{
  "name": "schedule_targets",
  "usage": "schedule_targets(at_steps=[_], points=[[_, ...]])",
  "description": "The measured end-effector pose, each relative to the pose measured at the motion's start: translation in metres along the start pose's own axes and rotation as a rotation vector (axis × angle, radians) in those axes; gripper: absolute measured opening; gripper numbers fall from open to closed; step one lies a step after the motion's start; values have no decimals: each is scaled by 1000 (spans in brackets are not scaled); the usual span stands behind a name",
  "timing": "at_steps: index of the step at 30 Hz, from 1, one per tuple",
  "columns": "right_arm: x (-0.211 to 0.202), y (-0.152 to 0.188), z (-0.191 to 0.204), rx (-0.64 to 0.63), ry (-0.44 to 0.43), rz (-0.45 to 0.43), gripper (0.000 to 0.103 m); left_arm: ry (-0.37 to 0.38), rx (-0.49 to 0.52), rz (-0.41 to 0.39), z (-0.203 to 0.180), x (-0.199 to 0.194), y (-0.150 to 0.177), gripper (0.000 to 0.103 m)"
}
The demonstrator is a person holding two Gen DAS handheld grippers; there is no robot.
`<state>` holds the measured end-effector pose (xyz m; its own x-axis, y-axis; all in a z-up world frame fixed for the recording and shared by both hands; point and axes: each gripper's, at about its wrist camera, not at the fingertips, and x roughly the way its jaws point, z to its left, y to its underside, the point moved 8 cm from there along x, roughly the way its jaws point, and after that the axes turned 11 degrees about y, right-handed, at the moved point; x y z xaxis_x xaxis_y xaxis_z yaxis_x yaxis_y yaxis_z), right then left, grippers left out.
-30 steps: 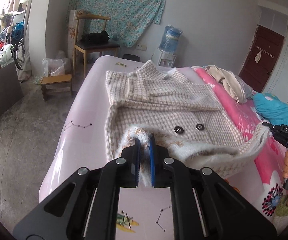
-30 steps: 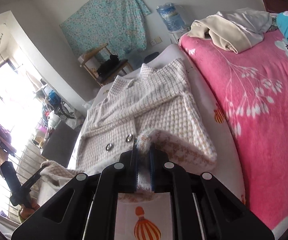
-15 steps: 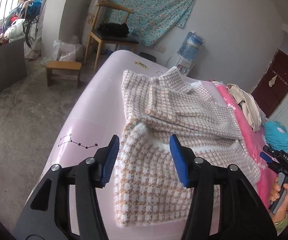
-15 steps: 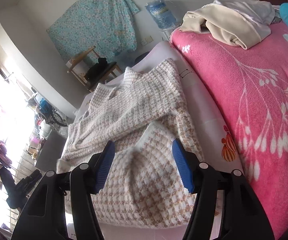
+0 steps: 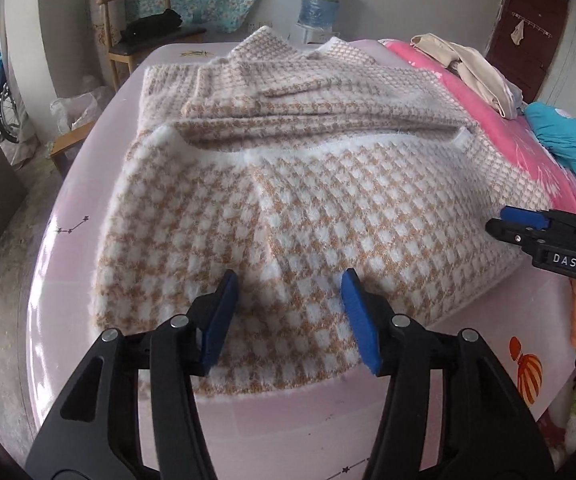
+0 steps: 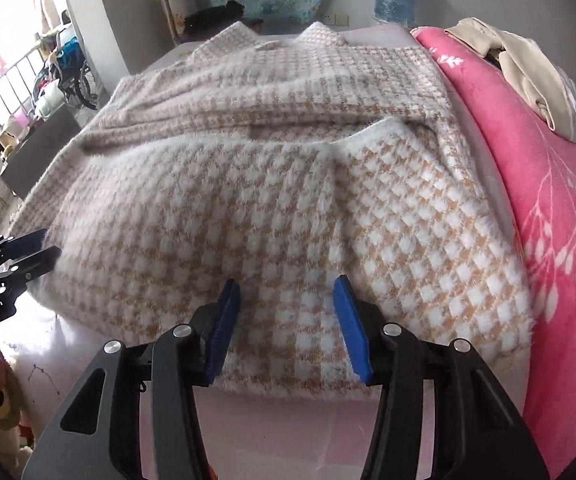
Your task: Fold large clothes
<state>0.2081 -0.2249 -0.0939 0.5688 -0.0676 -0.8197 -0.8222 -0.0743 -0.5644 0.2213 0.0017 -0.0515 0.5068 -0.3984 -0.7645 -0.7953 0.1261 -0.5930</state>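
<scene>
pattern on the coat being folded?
Tan-and-white houndstooth check on the coat, clearest in the left wrist view.

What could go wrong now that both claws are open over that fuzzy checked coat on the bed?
The folded-up hem of the checked coat lies bumpy and uneven, so another fold might come out crooked. The open left claw and right claw, pushed down, could snag the fuzzy fabric. The near fold sits close to the bed's edge and might slide off.
</scene>
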Motion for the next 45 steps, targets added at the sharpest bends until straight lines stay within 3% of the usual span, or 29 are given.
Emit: schedule_targets(at_steps=[3,5,8,12,17,20,24,28,31,33,38,41,45], points=[[-29,5,-25,74,-41,-45,50,35,-31,-45,3,-29,4,57],[-43,13,-47,157,-71,-50,58,92,-85,-71,6,-46,13,63],[-47,34,-81,292,-94,-10,62,191,-208,-76,19,-58,36,66],[-25,51,-108,428,-69,54,62,284,-429,-65,48,-44,57,66],[-7,26,-115,520,-80,-17,62,407,-633,-193,73,-39,41,67],[8,9,-115,562,-53,-67,62,372,-679,-243,81,-33,34,61],[18,-12,-103,531,39,-127,62,224,-640,-285,82,-27,23,47],[27,-26,-88,407,155,-141,23,-26,-407,-243,69,-23,12,22],[7,-35,-83,322,203,-181,16,-127,-222,-262,47,-42,3,14],[-14,-41,-81,286,211,-207,15,-140,-140,-282,32,-59,-2,12],[-72,-50,-84,238,230,-307,9,-86,-63,-310,10,-99,-7,10],[-96,-46,-89,237,200,-327,9,-42,-50,-322,1,-126,-2,10],[-122,-17,-92,237,122,-303,9,42,-96,-276,4,-154,24,10]])
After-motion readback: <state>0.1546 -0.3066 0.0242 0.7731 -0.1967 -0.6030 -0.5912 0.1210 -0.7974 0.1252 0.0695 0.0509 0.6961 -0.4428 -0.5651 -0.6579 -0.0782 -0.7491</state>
